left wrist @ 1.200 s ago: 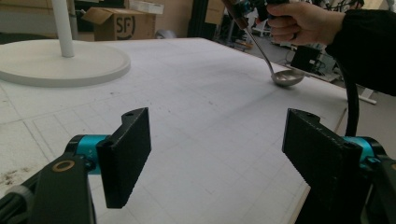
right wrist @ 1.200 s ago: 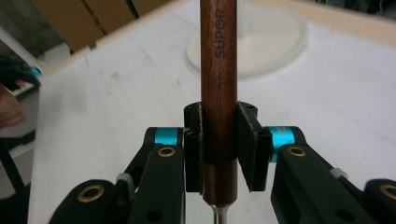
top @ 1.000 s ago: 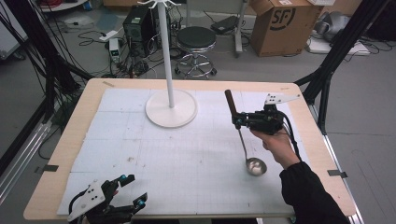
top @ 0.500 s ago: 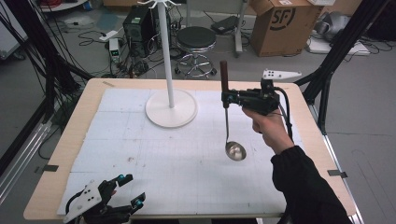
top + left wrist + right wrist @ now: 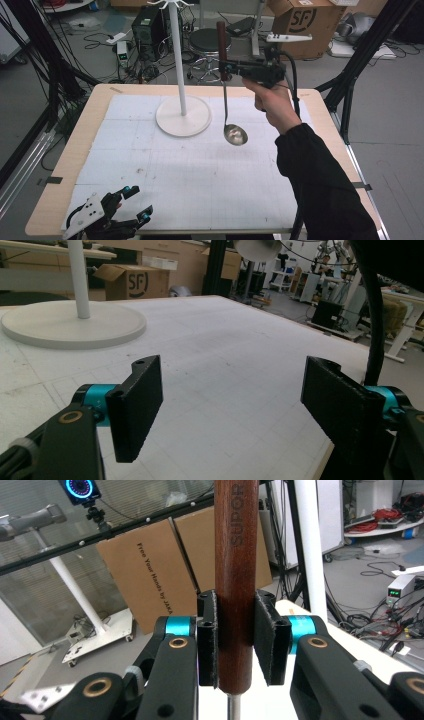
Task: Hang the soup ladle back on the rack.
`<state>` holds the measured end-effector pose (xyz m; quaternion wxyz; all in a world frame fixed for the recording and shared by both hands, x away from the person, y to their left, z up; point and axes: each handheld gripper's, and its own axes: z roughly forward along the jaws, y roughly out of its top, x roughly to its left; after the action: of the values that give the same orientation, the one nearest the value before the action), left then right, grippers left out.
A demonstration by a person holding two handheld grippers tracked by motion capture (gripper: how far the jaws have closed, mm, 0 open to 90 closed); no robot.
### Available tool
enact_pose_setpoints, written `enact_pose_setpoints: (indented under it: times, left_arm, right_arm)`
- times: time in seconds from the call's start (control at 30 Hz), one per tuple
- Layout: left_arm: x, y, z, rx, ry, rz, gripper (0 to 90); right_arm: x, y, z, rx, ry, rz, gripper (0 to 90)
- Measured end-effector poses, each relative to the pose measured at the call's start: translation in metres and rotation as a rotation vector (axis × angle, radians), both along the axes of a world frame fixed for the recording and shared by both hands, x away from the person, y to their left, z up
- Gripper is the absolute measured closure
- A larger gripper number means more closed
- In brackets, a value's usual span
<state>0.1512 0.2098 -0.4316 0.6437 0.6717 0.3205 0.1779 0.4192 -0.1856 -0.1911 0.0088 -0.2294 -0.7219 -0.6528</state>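
Above the white gridded mat (image 5: 200,170), right tongs (image 5: 223,67) clench a ladle (image 5: 234,132); left tongs (image 5: 132,205) rest released.

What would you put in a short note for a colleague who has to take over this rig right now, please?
Right gripper: shut on the ladle's wooden handle, holding it upright in the air, bowl hanging down above the table mat, to the right of the white stand.
Left gripper: open, holding nothing, resting at the near left edge of the table.
Done: ladle picked up and raised.
Left: it looks meant for the stand's hooks at the top; the ladle is not hung yet, so hang it and let go.
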Motion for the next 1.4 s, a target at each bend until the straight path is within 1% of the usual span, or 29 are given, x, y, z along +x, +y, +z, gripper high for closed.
enact_pose_setpoints:
  times: [0.03, 0.07, 0.13, 0.2, 0.27, 0.33, 0.37, 0.4, 0.47, 0.57, 0.63, 0.67, 0.73, 0.83, 0.97, 1.13, 1.3, 1.4]
  left_arm:
    - [0.000, 0.000, 0.000, -0.003, 0.000, -0.001, 25.4]
    - [0.000, 0.001, 0.001, 0.004, -0.003, 0.000, 25.3]
    - [-0.001, 0.002, 0.000, 0.000, -0.003, 0.004, 25.5]
    - [-0.001, 0.004, 0.000, -0.002, 0.002, 0.009, 25.5]
    - [-0.001, 0.005, 0.000, -0.001, 0.000, 0.014, 25.5]
    - [-0.003, 0.006, 0.000, 0.003, 0.000, 0.016, 25.5]
    - [-0.004, 0.007, 0.000, 0.003, -0.001, 0.019, 25.5]
    - [-0.005, 0.007, 0.000, 0.005, -0.002, 0.022, 25.5]
    - [-0.007, 0.009, 0.000, 0.006, -0.006, 0.027, 25.5]
    - [-0.008, 0.010, 0.000, 0.003, -0.005, 0.029, 25.5]
    - [-0.009, 0.011, -0.001, 0.001, -0.002, 0.030, 25.5]
    - [-0.009, 0.011, -0.001, 0.001, -0.002, 0.029, 25.5]
    - [-0.010, 0.012, -0.001, -0.001, -0.001, 0.032, 25.5]
    - [-0.010, 0.012, -0.002, -0.003, 0.002, 0.032, 25.5]
    - [-0.009, 0.012, -0.002, -0.002, 0.005, 0.027, 25.5]
    - [-0.010, 0.012, -0.002, -0.006, 0.005, 0.029, 25.5]
    - [-0.009, 0.012, -0.002, -0.011, 0.005, 0.032, 25.5]
    - [-0.010, 0.013, -0.002, -0.004, 0.004, 0.030, 25.5]
  right_arm:
    - [0.004, 0.004, 0.004, -0.004, -0.002, 0.001, 74.3]
    - [0.007, 0.008, 0.007, -0.006, -0.004, 0.002, 74.3]
    - [0.014, 0.015, 0.014, -0.003, -0.006, 0.007, 74.3]
    - [0.022, 0.021, 0.020, 0.000, 0.000, 0.010, 74.3]
    - [0.030, 0.026, 0.024, -0.001, -0.003, -0.001, 74.3]
    - [0.038, 0.030, 0.027, -0.003, 0.008, -0.008, 74.3]
    - [0.046, 0.034, 0.028, -0.007, 0.017, -0.005, 74.3]
    - [0.046, 0.034, 0.028, -0.007, 0.017, -0.005, 74.3]
    - [0.054, 0.038, 0.029, -0.016, 0.023, -0.001, 74.3]
    - [0.065, 0.043, 0.028, -0.025, 0.028, -0.012, 74.3]
    - [0.071, 0.044, 0.026, -0.022, 0.038, -0.018, 74.3]
    - [0.073, 0.045, 0.025, -0.028, 0.040, -0.020, 74.3]
    - [0.077, 0.045, 0.022, -0.031, 0.046, -0.029, 74.2]
    - [0.080, 0.045, 0.020, -0.027, 0.051, -0.025, 74.2]
    - [0.083, 0.048, 0.020, -0.026, 0.056, -0.013, 74.2]
    - [0.086, 0.051, 0.017, -0.041, 0.059, -0.018, 74.2]
    - [0.089, 0.054, 0.015, -0.036, 0.061, -0.017, 74.2]
    - [0.090, 0.057, 0.015, -0.041, 0.064, -0.014, 74.2]
